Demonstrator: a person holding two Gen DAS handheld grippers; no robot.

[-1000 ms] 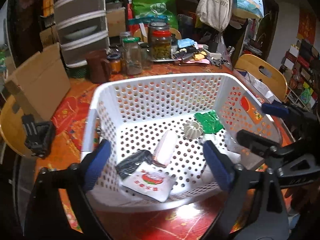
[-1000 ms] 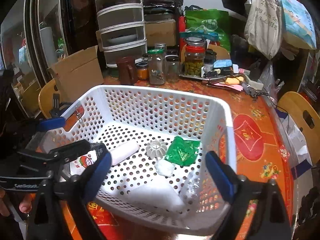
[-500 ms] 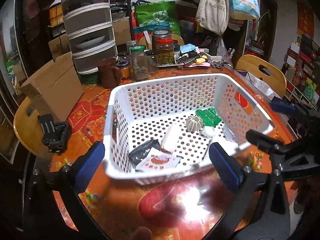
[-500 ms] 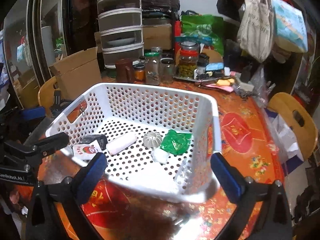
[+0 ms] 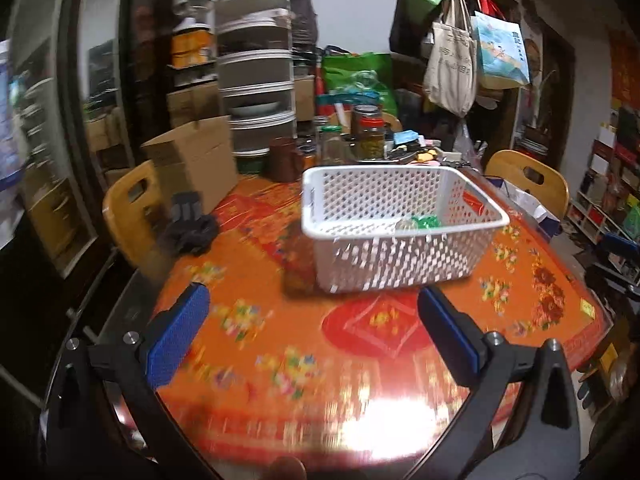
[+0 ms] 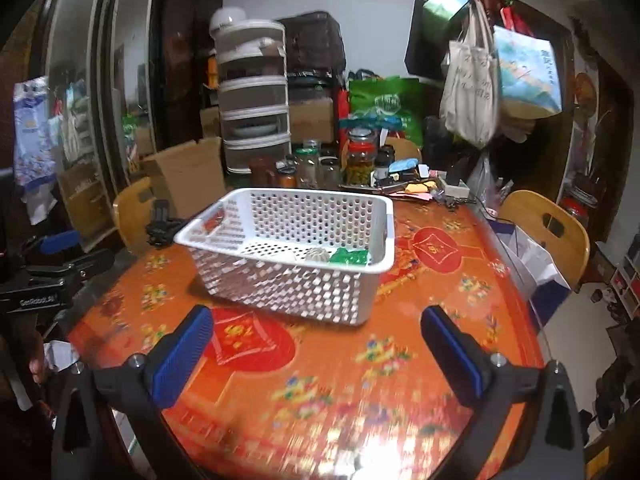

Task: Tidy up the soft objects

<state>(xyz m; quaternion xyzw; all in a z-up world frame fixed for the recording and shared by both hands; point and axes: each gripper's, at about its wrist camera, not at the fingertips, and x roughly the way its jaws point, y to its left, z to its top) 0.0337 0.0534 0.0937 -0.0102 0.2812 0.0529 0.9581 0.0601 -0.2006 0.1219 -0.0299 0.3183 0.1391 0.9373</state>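
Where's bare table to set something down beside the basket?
Free: the tablecloth between both open grippers and the white basket, and the strip between basket and right table edge. Crowded: jars and clutter behind the basket; cardboard box at back left.

A crowded home dining room. The counter (image 6: 440,280) wears an orange flowered cloth, with wooden chairs (image 6: 548,228) round it and jars (image 6: 360,160) of preserves at its back. Cloth bags (image 6: 472,92) hang from a coat stand, beside stacked drawers (image 6: 254,108) and cardboard boxes (image 5: 196,164).
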